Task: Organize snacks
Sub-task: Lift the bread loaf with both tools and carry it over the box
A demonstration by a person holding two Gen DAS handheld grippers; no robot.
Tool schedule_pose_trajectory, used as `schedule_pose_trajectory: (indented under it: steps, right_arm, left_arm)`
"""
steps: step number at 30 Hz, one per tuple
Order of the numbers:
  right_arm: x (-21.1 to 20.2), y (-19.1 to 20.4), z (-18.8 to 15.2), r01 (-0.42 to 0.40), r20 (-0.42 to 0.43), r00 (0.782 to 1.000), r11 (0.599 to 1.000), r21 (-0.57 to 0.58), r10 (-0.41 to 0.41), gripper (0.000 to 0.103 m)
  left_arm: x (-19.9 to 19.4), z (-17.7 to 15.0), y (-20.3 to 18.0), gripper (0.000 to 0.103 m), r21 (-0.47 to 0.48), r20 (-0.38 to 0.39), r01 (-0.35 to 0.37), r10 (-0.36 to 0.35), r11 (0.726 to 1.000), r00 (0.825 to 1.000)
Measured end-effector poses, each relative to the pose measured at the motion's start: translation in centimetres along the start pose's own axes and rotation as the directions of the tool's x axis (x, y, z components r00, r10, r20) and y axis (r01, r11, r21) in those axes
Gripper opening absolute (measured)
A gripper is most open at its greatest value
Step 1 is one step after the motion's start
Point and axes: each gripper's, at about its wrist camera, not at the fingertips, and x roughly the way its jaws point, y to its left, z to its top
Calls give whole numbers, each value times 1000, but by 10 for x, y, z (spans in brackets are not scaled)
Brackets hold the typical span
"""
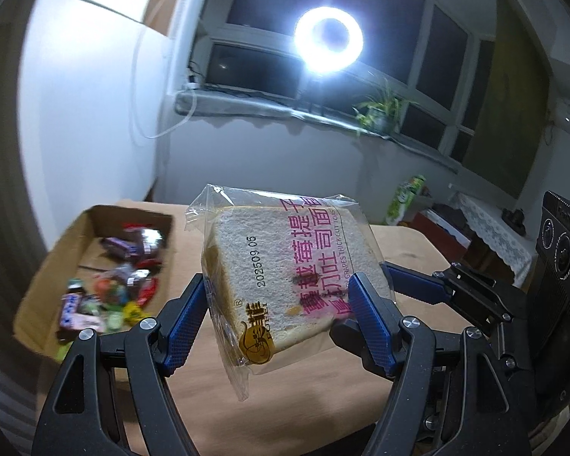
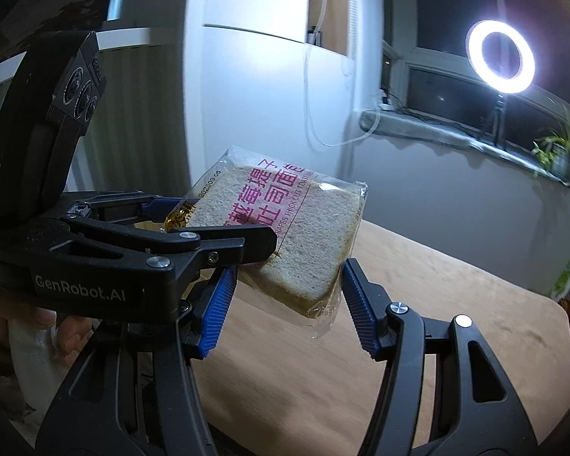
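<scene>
- Room: dim, lit by a ring light (image 1: 328, 40) on a stand at the dark window (image 1: 323, 11); potted plant (image 1: 378, 112) on the sill beside it.
- Desk (image 1: 410, 250): pale wood, mostly bare on the near and right side, free room under the carried item.
- Cardboard box (image 1: 49, 266): sat open on the desk's left, already holding a heap of small wrapped candies (image 1: 110, 288). Judged to be the collecting place for the snacks; its near wall would have to be cleared before anything was dropped in.
- Packaged toast slice (image 1: 285, 277): in a clear printed wrapper, held in the air above the desk, tilted, touching no surface. It hung to the right of the box, not over it.
- Left gripper (image 1: 277, 304): jaws partly spread, pads on either side of the slice and seeming to press on its edges through the wrapper.
- Right gripper (image 2: 285, 285): jaws also partly spread, bracketing the lower corner of the slice; whether the pads pressed on it could not be made out. Seen from the left wrist view, it reached in from the right.
- Judgement: two grippers on one soft, floppy packet probably kept it steady; squeezing harder risked crushing the bread.
- Green carton (image 1: 404, 197): stood well beyond the desk, out of the way.
</scene>
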Motion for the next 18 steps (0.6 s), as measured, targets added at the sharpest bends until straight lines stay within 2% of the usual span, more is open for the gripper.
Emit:
schedule_pose_trajectory:
  steps: [9,18]
  right_arm:
    - [28,42,19,-79,-2,997,995,-60,79,60]
    - [68,76,30,-159,-32,987,982,-99,157,60]
  left_arm:
    - [-25,-1,43,74,-45,29,-87,88,995,996]
    - [-30,-5,89,74,-97,23,-160,163,982,986]
